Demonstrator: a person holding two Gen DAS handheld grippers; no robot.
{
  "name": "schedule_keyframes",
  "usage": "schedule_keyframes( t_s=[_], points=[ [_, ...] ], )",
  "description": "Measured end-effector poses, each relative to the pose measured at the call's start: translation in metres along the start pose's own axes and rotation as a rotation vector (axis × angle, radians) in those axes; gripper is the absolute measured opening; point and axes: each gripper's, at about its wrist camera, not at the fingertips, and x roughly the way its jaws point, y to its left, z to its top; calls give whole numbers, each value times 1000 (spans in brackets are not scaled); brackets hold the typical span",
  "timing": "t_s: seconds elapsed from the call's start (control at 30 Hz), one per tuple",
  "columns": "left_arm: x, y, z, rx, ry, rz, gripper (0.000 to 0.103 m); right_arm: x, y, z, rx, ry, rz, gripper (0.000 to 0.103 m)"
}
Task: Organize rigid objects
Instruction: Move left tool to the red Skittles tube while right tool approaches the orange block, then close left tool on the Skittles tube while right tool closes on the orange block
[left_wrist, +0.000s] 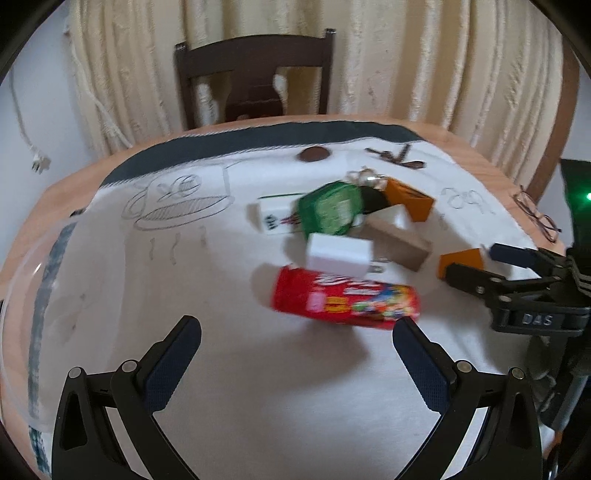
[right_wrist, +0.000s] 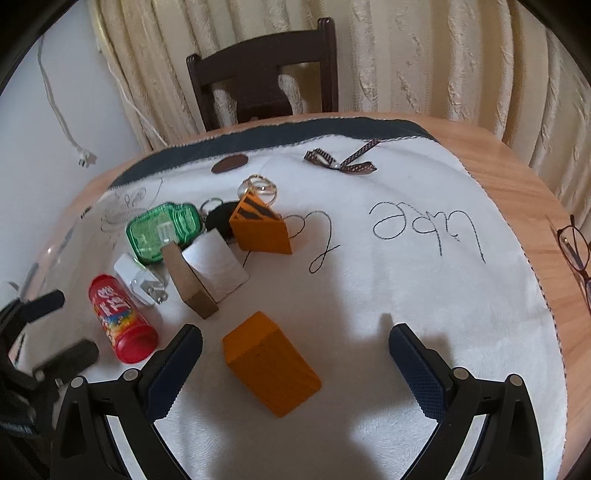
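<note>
Orange block (right_wrist: 271, 369) lies between the spread, empty right hand-held gripper (right_wrist: 295, 345); left (left_wrist: 297, 338) likewise apart.

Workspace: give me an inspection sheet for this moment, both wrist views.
Surface: round wooden table under a white cloth.
Job's things: red tube lying flat; white charger; green case; two orange blocks; tan block.
Clutter: keyrings, ribbon bow, glasses.
Grippers: left gripper and right gripper open, empty.
Cables: white plug lead hanging at the wall.
Surroundings: dark chair, cream curtain.
</note>
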Motion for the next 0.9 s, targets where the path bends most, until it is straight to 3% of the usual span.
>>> schedule_keyframes(
  t_s=[0.17,0.33,0.47,0.9],
  points=[
    [8,-15,5,71,0,-11,103,-9,-14,1,75,-44,44,103],
    [8,-15,12,45,-23,-50,103,-13,-15,1,96,-73,56,103],
    [10,-22,16,84,-44,-46,103,-15,-17,1,101,-86,68,103],
    [43,-14,15,45,38,-54,103,-19,-12,-1,64,-90,78,103]
  ],
)
